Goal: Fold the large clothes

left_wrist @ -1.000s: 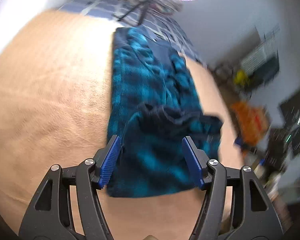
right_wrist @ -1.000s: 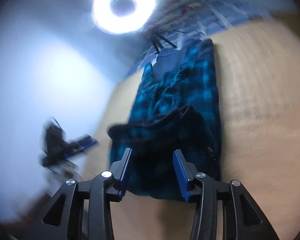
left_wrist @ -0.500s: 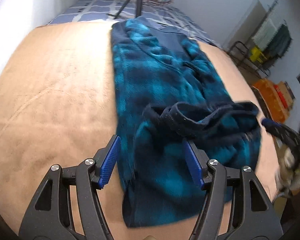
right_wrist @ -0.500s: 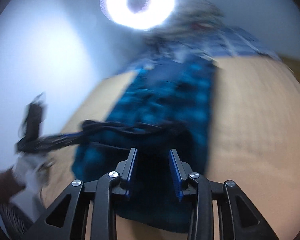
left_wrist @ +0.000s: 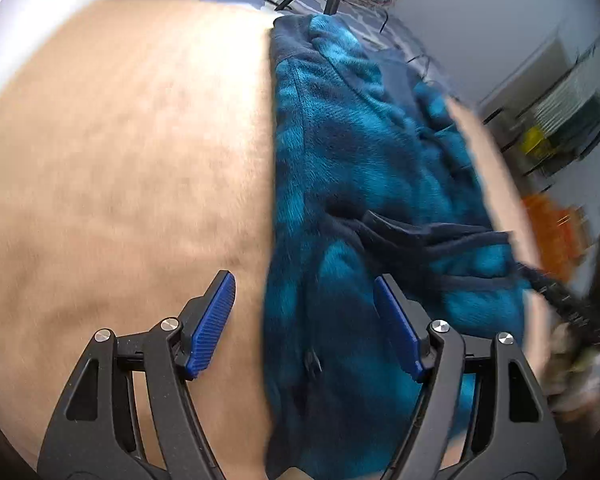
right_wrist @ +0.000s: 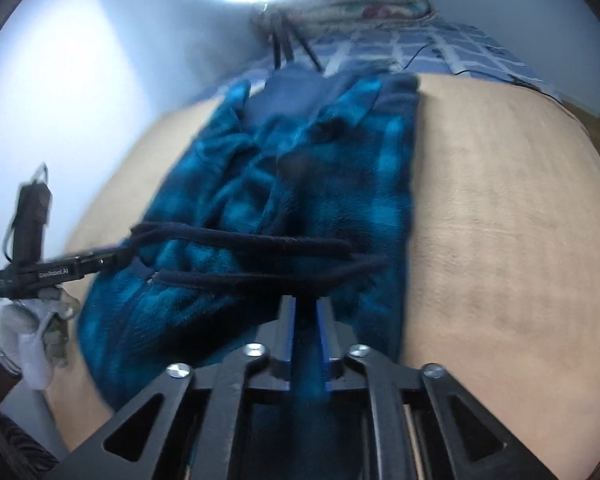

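Note:
A blue and black plaid fleece garment point(left_wrist: 352, 168) lies lengthwise on a tan blanket point(left_wrist: 120, 152); it also shows in the right wrist view point(right_wrist: 300, 184). Its dark near hem point(right_wrist: 252, 256) is lifted. My left gripper point(left_wrist: 304, 320) is open over the garment's near left edge, its right finger on the fleece. My right gripper point(right_wrist: 305, 320) is shut on the garment's near hem. The other gripper point(right_wrist: 52, 268), held by a gloved hand, shows at the left of the right wrist view, with its tip at the hem's corner.
A blue checked bedsheet point(right_wrist: 420, 52) and stacked folded blankets point(right_wrist: 372, 4) lie beyond the tan blanket. Tripod legs point(right_wrist: 284, 48) stand at the garment's far end under a bright ring light. A rack point(left_wrist: 556, 120) and an orange object point(left_wrist: 552, 224) are off to the right.
My right gripper has closed on the garment's hem. Both grippers have moved in closer over the near end of the garment.

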